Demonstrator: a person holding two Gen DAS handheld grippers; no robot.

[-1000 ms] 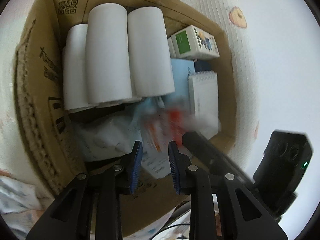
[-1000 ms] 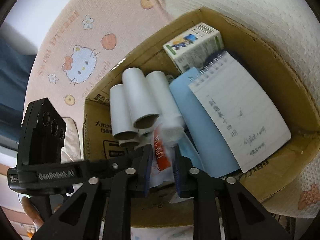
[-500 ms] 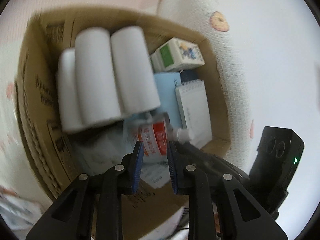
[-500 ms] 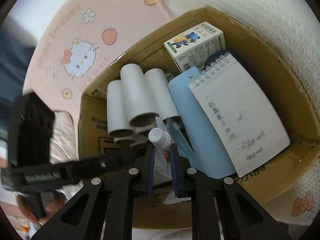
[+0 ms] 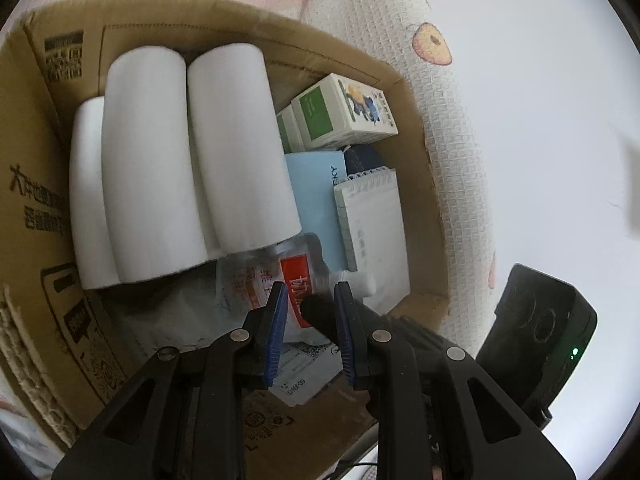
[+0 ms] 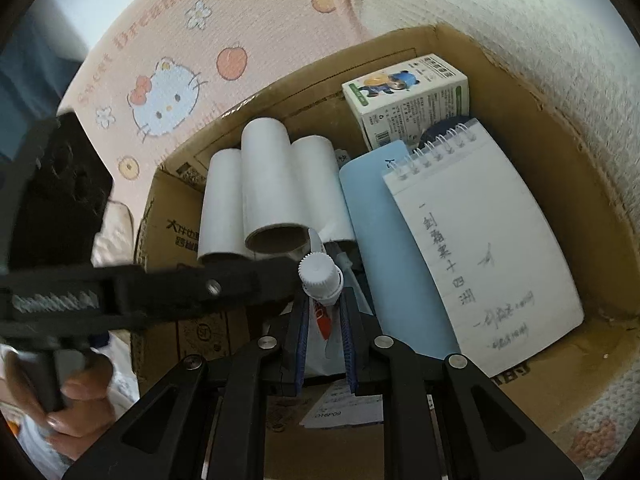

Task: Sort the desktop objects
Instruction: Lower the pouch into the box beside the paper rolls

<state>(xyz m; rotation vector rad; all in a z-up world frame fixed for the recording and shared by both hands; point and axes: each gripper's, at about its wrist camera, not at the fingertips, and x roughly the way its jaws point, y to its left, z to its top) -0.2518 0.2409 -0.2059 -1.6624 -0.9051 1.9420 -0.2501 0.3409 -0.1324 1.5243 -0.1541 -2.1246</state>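
Note:
A clear spout pouch (image 6: 320, 276) with a red label and a white screw cap stands cap-up in my right gripper (image 6: 324, 320), which is shut on its upper body. It hangs over an open cardboard box (image 6: 580, 184). In the left wrist view the same pouch (image 5: 260, 280) lies just past my left gripper (image 5: 310, 316). Its blue pads stand a little apart. The pouch's top and a black fingertip (image 5: 318, 312) of the right gripper sit between them. I see no clear press. A left finger (image 6: 240, 280) reaches the cap from the left.
The box holds three white rolls (image 5: 152, 184), a green-and-white carton (image 5: 340, 116), a spiral notepad (image 6: 480, 248) on a blue sheet (image 6: 384, 248), and a printed slip (image 5: 304, 376). The box stands on a pink cartoon-print cloth (image 6: 168, 92). A hand (image 6: 80, 400) grips the left gripper's handle.
The right gripper closed tighter on the pouch and raised it, so the white cap now stands above its pads. The left gripper drew in until its pads straddle the pouch's top.

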